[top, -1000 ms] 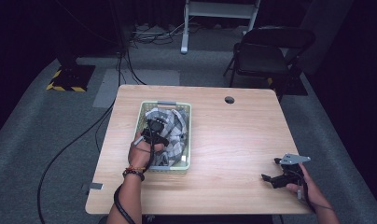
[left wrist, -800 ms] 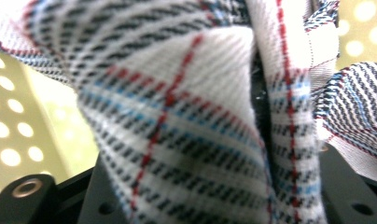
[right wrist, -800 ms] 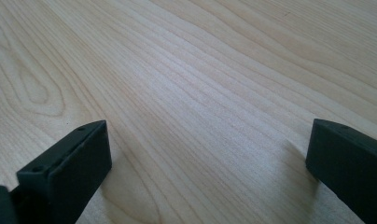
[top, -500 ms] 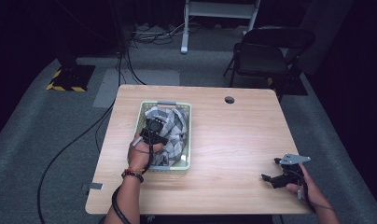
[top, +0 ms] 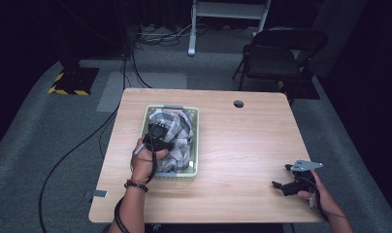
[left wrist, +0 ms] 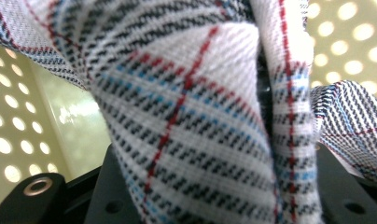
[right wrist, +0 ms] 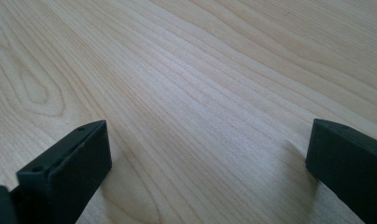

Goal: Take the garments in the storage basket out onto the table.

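Sitting on the left half of the wooden table (top: pixel 233 145) is a pale green perforated basket (top: pixel 196 145) stuffed with a crumpled plaid cloth (top: pixel 177 136). The left gripper (top: pixel 157 133) is down in it, jaws just closed and clamped on a fold of that cloth (left wrist: pixel 200 140). Over at the right edge, the right gripper (top: pixel 287 180) rests low on bare wood (right wrist: pixel 200 70), jaws wide apart.

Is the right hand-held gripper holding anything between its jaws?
No: in the right gripper view the right hand-held gripper has its jaws wide apart over the bare wooden table.
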`<move>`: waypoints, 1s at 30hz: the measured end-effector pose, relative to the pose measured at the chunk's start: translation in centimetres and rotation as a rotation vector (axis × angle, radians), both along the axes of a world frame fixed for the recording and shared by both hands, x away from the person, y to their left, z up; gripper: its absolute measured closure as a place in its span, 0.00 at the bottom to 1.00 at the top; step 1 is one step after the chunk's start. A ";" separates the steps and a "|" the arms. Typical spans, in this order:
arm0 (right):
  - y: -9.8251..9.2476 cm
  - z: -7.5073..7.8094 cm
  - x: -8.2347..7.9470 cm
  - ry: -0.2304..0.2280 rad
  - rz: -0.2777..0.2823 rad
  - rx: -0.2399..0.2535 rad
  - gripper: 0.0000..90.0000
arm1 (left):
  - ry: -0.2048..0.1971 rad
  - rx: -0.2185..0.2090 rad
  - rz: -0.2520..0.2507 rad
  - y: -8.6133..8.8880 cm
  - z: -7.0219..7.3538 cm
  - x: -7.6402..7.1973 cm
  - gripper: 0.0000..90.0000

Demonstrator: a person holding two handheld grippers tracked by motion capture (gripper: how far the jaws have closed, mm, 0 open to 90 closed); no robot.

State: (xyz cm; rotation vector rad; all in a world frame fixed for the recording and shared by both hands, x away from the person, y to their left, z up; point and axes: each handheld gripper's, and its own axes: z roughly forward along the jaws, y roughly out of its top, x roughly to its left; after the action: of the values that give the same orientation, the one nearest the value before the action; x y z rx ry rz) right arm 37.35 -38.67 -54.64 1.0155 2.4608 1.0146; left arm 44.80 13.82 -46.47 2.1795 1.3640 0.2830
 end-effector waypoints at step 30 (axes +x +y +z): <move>0.0 0.0 0.0 0.000 0.003 0.000 0.00 | -0.074 -0.107 -0.022 1.0 2.7 -1.8 0.62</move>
State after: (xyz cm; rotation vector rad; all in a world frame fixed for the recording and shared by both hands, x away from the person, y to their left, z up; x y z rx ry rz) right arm 37.36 -38.69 -54.64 1.0128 2.4629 1.0156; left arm 42.98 14.77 -43.76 2.0742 1.2843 0.2737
